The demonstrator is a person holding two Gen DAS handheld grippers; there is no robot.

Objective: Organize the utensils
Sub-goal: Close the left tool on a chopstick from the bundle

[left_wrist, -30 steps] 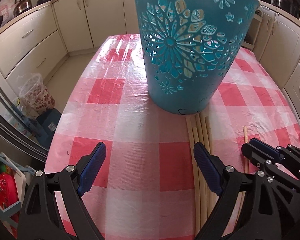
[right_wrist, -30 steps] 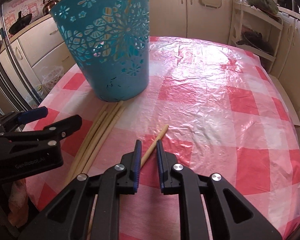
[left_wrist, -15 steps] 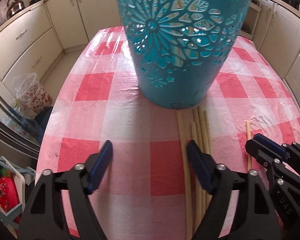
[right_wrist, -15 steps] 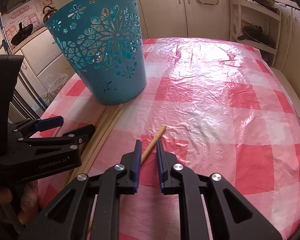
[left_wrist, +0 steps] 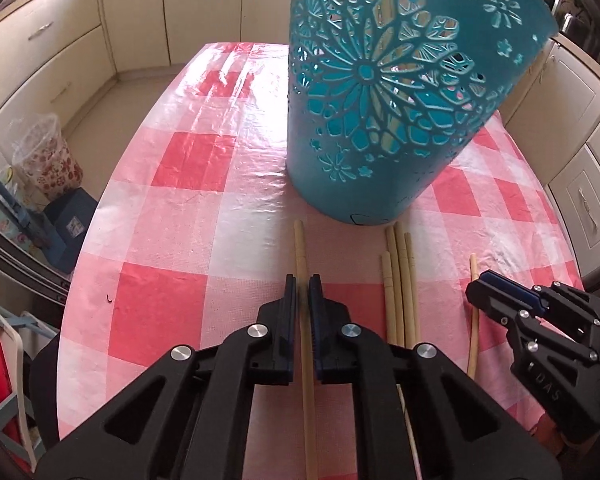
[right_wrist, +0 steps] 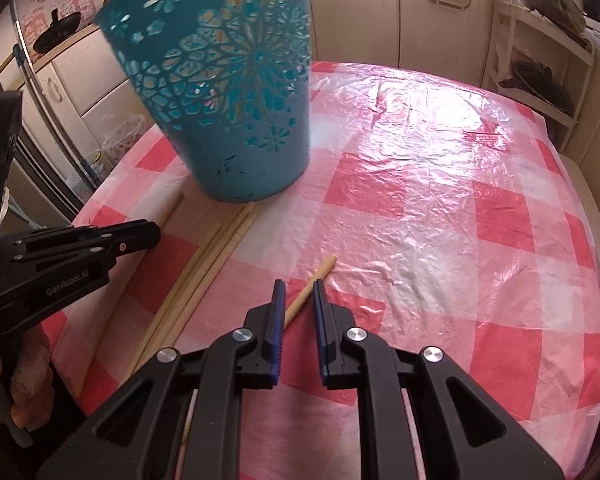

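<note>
A teal cut-out basket (left_wrist: 384, 100) stands on the red-and-white checked table (left_wrist: 172, 240); it also shows in the right wrist view (right_wrist: 236, 92). My left gripper (left_wrist: 303, 286) is shut on one long wooden stick (left_wrist: 300, 248), drawn aside from the bundle. Several more wooden sticks (left_wrist: 400, 280) lie together in front of the basket, also in the right wrist view (right_wrist: 204, 264). My right gripper (right_wrist: 299, 292) is shut on a separate wooden stick (right_wrist: 318, 276); it shows at the right of the left wrist view (left_wrist: 480, 284).
Cream kitchen cabinets (left_wrist: 52, 52) surround the table. A floral plastic bin (left_wrist: 48, 156) stands on the floor to the left. A white shelf rack (right_wrist: 540, 60) stands behind the table on the right. The table's edges are near on both sides.
My left gripper has closed from wide open onto one stick, which now lies apart from the bundle to the left. My right gripper stays shut on its stick.
</note>
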